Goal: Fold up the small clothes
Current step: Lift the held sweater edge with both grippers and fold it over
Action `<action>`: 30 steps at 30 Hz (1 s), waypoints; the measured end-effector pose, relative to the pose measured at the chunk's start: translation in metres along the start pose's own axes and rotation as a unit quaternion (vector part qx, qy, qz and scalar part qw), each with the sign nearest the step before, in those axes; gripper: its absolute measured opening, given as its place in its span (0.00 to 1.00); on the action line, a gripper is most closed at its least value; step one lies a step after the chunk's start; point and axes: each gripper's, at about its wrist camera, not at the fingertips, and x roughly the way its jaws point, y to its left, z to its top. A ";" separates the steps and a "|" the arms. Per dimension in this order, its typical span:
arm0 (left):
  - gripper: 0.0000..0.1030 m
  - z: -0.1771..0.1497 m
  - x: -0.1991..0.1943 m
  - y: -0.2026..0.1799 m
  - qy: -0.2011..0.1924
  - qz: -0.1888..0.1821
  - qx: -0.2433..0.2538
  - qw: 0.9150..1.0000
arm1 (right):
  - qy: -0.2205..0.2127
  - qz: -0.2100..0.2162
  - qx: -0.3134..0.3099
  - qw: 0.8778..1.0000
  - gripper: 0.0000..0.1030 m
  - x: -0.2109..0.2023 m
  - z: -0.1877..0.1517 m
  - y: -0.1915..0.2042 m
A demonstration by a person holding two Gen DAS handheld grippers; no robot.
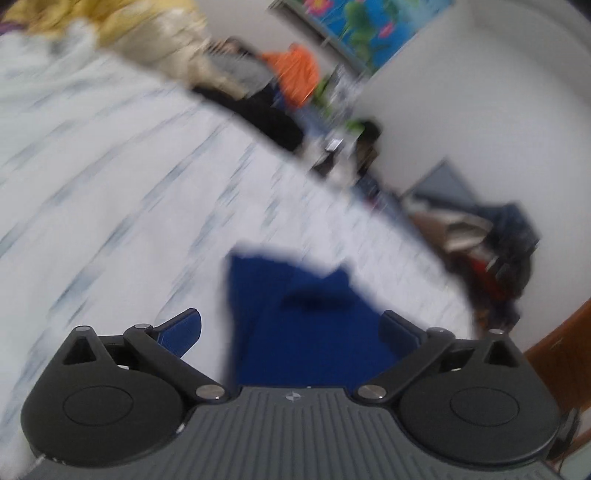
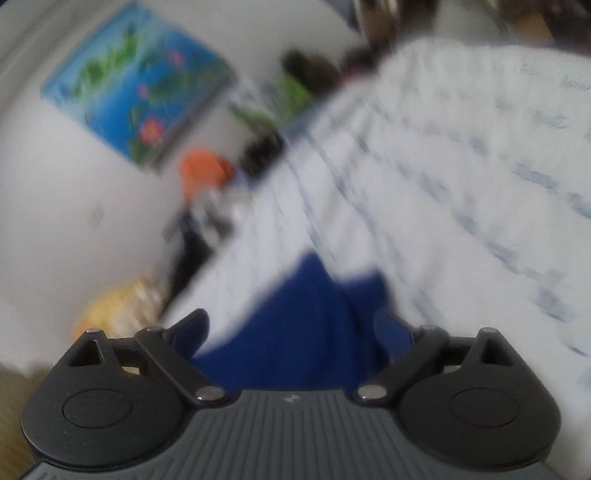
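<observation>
A small dark blue garment (image 1: 295, 317) lies on the white, blue-patterned bedsheet (image 1: 110, 184), blurred by motion. My left gripper (image 1: 291, 325) stands open just above it, its blue fingers (image 1: 181, 330) spread wide on either side and not pressing the cloth. In the right wrist view the same blue garment (image 2: 295, 321) lies below my right gripper (image 2: 291, 328), which is also open, with the cloth passing under the gap between its fingers (image 2: 391, 328).
Yellow and cream bedding (image 1: 129, 26) is heaped at the far end of the bed. Beyond the bed edge are an orange item (image 1: 299, 74), dark clutter (image 1: 498, 251), a white wall with a blue flower picture (image 2: 136, 85), and a wooden edge (image 1: 561, 354).
</observation>
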 end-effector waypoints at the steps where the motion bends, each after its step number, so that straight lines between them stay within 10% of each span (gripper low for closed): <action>1: 0.92 -0.012 -0.005 0.007 0.018 0.006 0.001 1.000 | 0.022 -0.033 -0.024 0.999 0.94 -0.004 -0.011 -0.003; 3: 0.89 -0.035 -0.012 0.018 0.035 0.005 0.009 0.999 | 0.053 -0.081 -0.063 0.993 0.92 -0.009 -0.031 -0.009; 7: 0.85 -0.050 -0.009 0.010 0.056 -0.028 0.006 0.998 | 0.081 -0.035 -0.080 0.993 0.85 -0.009 -0.056 0.006; 10: 0.15 -0.053 0.014 -0.004 0.100 -0.006 0.024 0.995 | 0.113 -0.033 -0.084 0.990 0.15 0.012 -0.063 0.022; 13: 0.12 -0.046 0.020 -0.005 0.089 0.014 0.021 0.996 | 0.132 -0.027 -0.070 0.988 0.09 0.030 -0.060 0.024; 22: 0.12 -0.077 -0.107 -0.005 0.058 -0.021 0.102 0.993 | 0.173 0.058 -0.117 0.976 0.07 -0.065 -0.091 0.039; 27: 0.19 -0.107 -0.121 0.029 0.058 0.035 0.102 0.992 | 0.191 -0.002 -0.134 0.972 0.34 -0.069 -0.116 0.022; 30: 0.67 -0.083 -0.127 -0.005 -0.012 0.020 0.160 0.987 | 0.108 -0.001 -0.121 0.987 0.53 -0.072 -0.080 0.029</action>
